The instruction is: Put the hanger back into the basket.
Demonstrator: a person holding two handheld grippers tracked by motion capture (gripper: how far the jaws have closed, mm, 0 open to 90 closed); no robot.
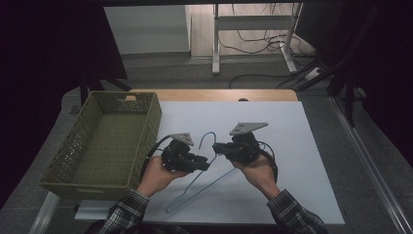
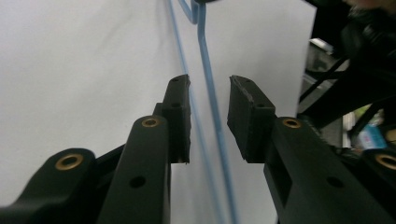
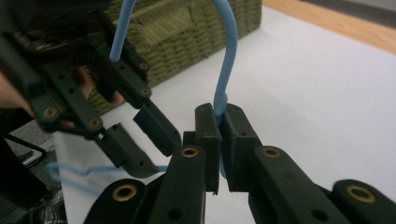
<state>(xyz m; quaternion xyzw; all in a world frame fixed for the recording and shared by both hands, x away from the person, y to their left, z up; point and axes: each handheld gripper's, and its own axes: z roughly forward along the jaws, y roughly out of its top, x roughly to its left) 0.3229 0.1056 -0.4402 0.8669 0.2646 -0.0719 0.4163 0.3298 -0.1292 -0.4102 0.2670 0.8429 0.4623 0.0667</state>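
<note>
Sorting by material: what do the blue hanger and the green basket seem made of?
The hanger looks like thin wire with a smooth blue coating: slim, bent rod, even colour. The basket looks like moulded matt olive plastic imitating weave, judging by its regular perforated walls, though real wicker can't be excluded.

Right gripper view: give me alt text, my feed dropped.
The right tongs are shut on the neck of a blue wire hanger, its hook curving up. To their left, the left tongs stand open around a hanger wire, before a green woven basket.
</note>
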